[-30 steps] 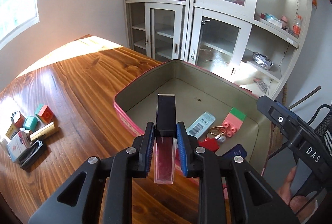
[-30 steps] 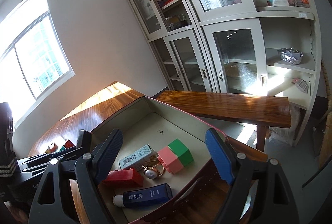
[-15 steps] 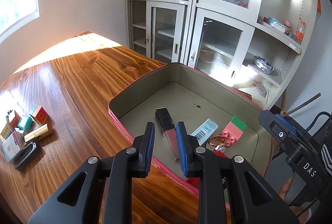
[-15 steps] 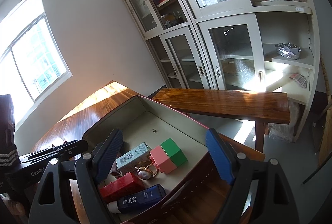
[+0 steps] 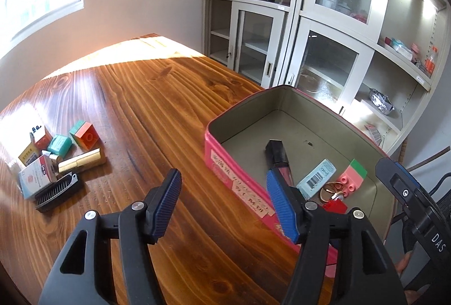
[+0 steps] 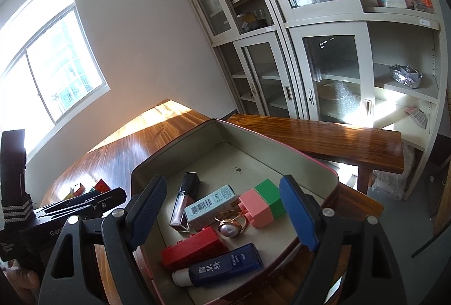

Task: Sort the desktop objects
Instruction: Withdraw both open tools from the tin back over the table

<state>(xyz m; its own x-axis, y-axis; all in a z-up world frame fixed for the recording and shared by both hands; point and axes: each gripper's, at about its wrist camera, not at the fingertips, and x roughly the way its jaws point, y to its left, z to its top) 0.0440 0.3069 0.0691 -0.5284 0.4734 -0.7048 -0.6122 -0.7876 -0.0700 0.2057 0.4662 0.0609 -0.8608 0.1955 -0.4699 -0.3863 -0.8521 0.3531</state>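
A pink tin (image 5: 234, 175) stands open on the wooden table. On its floor lies a lip gloss tube (image 5: 277, 155) with a black cap, free of any grip, beside a pale blue barcode box (image 5: 317, 178) and a pink-and-green brick (image 5: 353, 176). My left gripper (image 5: 222, 186) hovers over the tin's near left wall, its jaws opening with nothing between them. My right gripper (image 6: 222, 189) hangs open above the tin (image 6: 174, 152), over the lip gloss tube (image 6: 184, 197), barcode box (image 6: 211, 202), brick (image 6: 262, 202), pearl ring (image 6: 229, 228), red box (image 6: 194, 247) and blue tube (image 6: 225, 267).
At the table's left lies a cluster: a teal-and-orange brick (image 5: 84, 134), a gold lipstick (image 5: 80, 161), a black comb (image 5: 56, 190) and a white box (image 5: 36, 175). Bare wood (image 5: 146, 113) separates it from the tin. Glass cabinets (image 5: 282, 22) and a bench (image 6: 324, 135) stand behind.
My left gripper let go of the lip gloss tube, which now lies in the tin. It drew away to the left and its jaws spread wide. The right gripper stays open over the tin.
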